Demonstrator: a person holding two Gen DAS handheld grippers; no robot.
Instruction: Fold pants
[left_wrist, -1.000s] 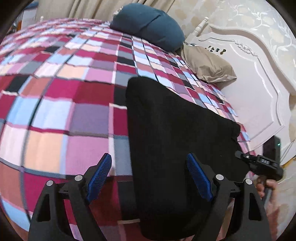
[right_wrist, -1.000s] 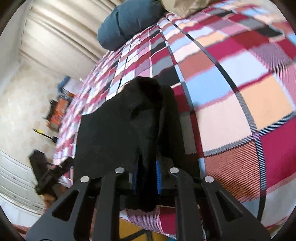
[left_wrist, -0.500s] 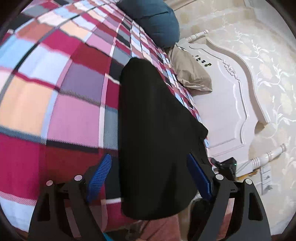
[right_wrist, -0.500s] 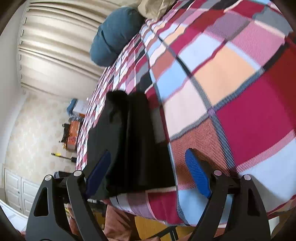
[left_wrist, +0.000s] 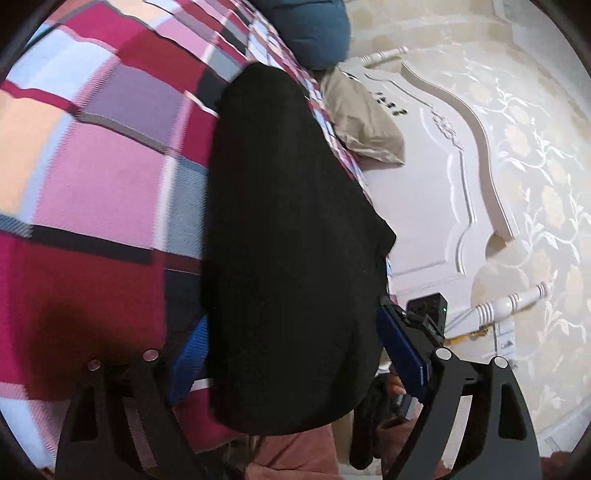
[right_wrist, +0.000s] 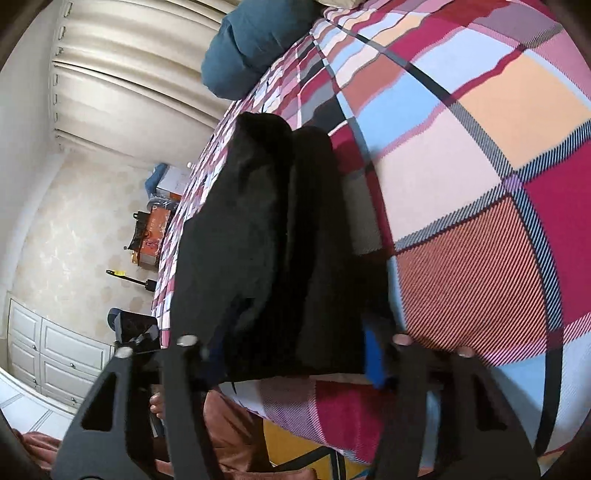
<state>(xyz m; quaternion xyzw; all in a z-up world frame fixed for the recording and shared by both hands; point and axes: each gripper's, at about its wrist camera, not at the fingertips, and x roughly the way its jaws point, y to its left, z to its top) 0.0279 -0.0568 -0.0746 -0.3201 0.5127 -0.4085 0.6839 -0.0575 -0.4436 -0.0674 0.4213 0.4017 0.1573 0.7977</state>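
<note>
The black pants (left_wrist: 288, 229) lie folded lengthwise on the plaid bedspread (left_wrist: 110, 166), their near end at the bed's edge. My left gripper (left_wrist: 295, 354) is open, its blue pads on either side of the pants' near end. In the right wrist view the pants (right_wrist: 269, 236) lie in doubled layers on the bedspread (right_wrist: 480, 184). My right gripper (right_wrist: 291, 354) is open and straddles that end of the pants; the left pad is mostly hidden by cloth.
A blue pillow (left_wrist: 310, 29) and a tan pillow (left_wrist: 365, 122) lie by the white headboard (left_wrist: 443, 192). Curtains (right_wrist: 122, 74), white cabinets (right_wrist: 48, 358) and floor clutter (right_wrist: 151, 229) show beyond the bed. The person's legs (left_wrist: 295, 458) stand at the bed's edge.
My right gripper let go of the pants and opened wide. Both grippers dropped lower and closer, so the pants' ends now sit between their open fingers.
</note>
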